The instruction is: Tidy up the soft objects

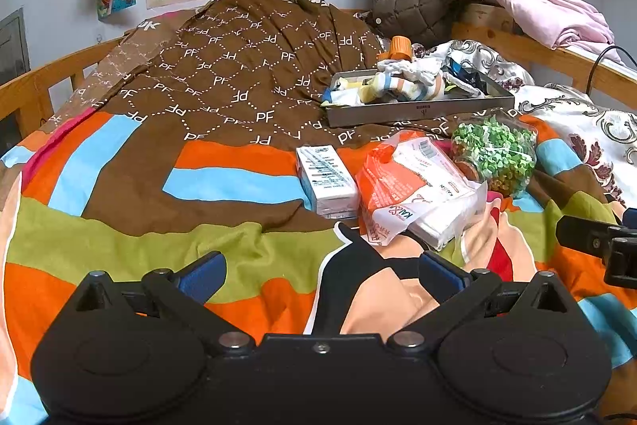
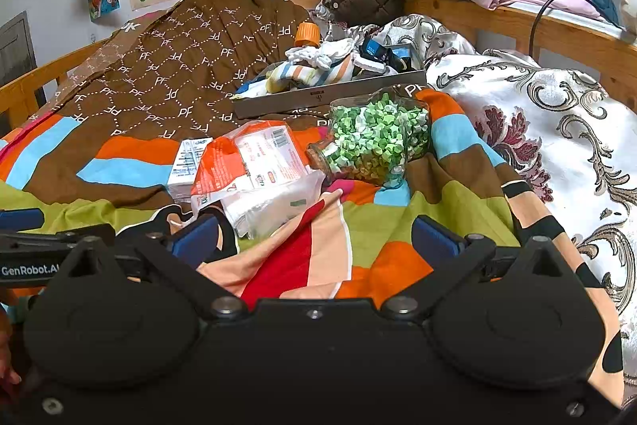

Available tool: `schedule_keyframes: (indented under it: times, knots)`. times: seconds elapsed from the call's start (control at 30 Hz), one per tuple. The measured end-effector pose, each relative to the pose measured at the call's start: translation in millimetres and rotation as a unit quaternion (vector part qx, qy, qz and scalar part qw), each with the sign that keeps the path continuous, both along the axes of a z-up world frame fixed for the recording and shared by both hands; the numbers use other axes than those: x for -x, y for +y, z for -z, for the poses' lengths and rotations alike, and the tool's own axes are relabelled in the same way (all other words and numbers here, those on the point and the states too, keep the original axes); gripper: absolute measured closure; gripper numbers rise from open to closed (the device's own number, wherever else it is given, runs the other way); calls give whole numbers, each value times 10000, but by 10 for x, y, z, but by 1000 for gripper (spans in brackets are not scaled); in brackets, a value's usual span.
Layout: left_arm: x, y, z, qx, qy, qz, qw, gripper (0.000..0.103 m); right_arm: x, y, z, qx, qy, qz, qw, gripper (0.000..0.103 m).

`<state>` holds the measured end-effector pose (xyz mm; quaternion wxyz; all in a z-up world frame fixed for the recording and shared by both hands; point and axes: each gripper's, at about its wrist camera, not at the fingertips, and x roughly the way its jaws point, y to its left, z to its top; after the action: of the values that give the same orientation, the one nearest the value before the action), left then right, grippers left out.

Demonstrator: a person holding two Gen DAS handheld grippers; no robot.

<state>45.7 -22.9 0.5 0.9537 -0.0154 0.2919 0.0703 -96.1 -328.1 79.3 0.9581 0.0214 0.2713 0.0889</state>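
Note:
A grey metal tray (image 1: 418,108) (image 2: 330,92) sits on the bed, holding striped and white socks (image 1: 402,84) (image 2: 314,68) and dark items. In front of it lie an orange-and-white tissue pack (image 1: 414,186) (image 2: 254,162), a small white-blue carton (image 1: 326,180) (image 2: 185,164) and a jar of green paper stars (image 1: 495,154) (image 2: 374,144) on its side. My left gripper (image 1: 322,271) is open and empty above the colourful quilt, just short of the tissue pack. My right gripper (image 2: 314,239) is open and empty, near the tissue pack and jar.
The bed is covered by a colourful striped quilt (image 1: 119,245) and a brown patterned duvet (image 1: 239,74). A white floral blanket (image 2: 557,130) lies to the right. An orange-capped bottle (image 1: 398,48) stands behind the tray. A wooden bed rail (image 2: 517,22) holds a brown jacket and a pink blanket.

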Motion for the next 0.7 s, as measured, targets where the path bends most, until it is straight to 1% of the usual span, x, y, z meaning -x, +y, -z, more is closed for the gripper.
schedule_keyframes:
  times: [0.2,0.37,0.53,0.7]
  knots:
    - [1,19,40,23,46,6,10000,1,-1,6,1,1,1,2,10000,1]
    - [4,24,34,21,38,12,10000,1,-3,5,0,2,1,2,10000,1]
    - [-4,32,19,-67,31,57,10000,1,-2,7,-1,1,-1,6,10000,1]
    - [1,23,12,-35,49,130,9999,1,-1,8,-3,8,-5,2,10000,1]
